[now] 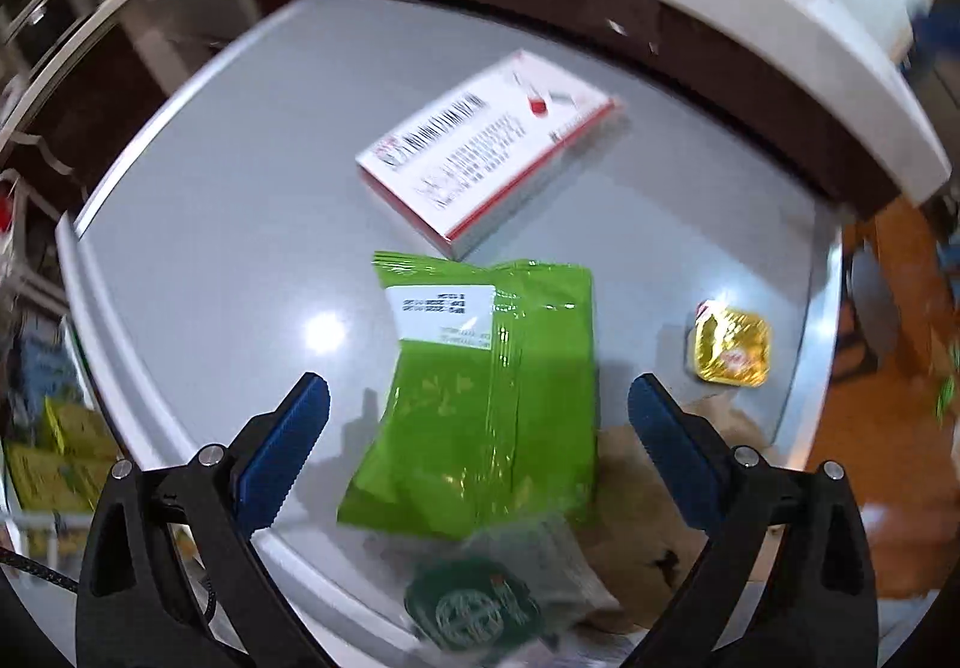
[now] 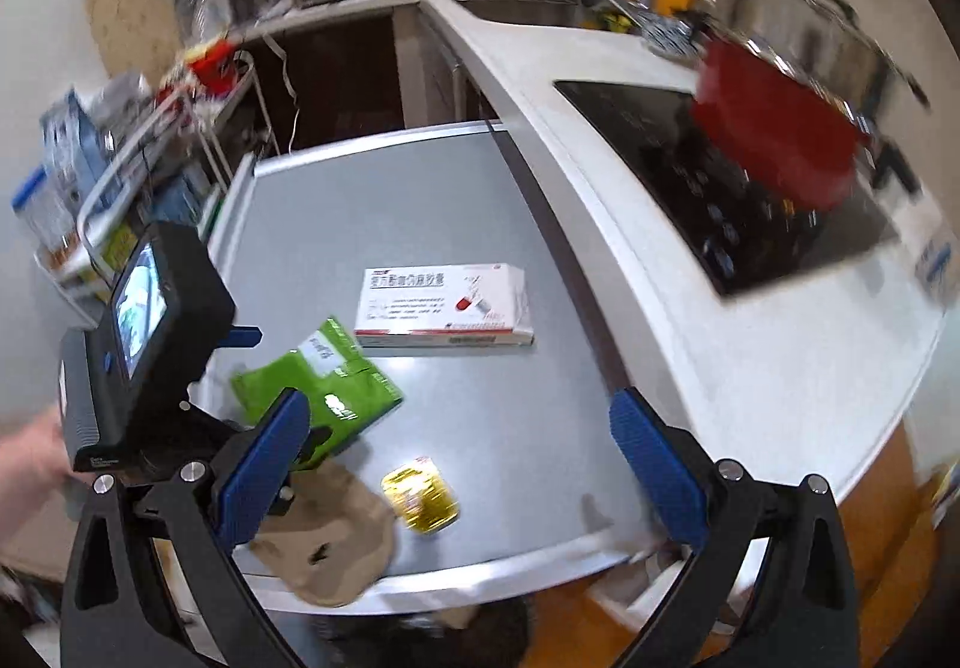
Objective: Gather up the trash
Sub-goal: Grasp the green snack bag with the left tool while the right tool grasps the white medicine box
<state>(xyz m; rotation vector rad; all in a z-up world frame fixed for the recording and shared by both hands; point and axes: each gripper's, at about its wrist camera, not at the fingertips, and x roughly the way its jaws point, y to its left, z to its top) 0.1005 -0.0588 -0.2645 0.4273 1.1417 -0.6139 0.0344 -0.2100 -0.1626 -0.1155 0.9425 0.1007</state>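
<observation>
So the trash is all sitting on a grey table (image 2: 420,200) pushed up against a white counter (image 2: 750,356); there's a green snack pouch (image 1: 480,398), a white and red medicine box (image 1: 486,152) just beyond it, a little gold foil packet (image 1: 732,347) off to the right, and a crumpled brown paper bag (image 2: 327,536) hanging over the near edge; the left gripper (image 1: 480,410) is spread wide, hovering over the pouch with nothing pinched; the right gripper (image 2: 459,428) is also released, empty, up above the gold packet; a black cooktop (image 2: 720,188) with a red pot (image 2: 780,134) sits on the counter; pretty blurry overall.
</observation>
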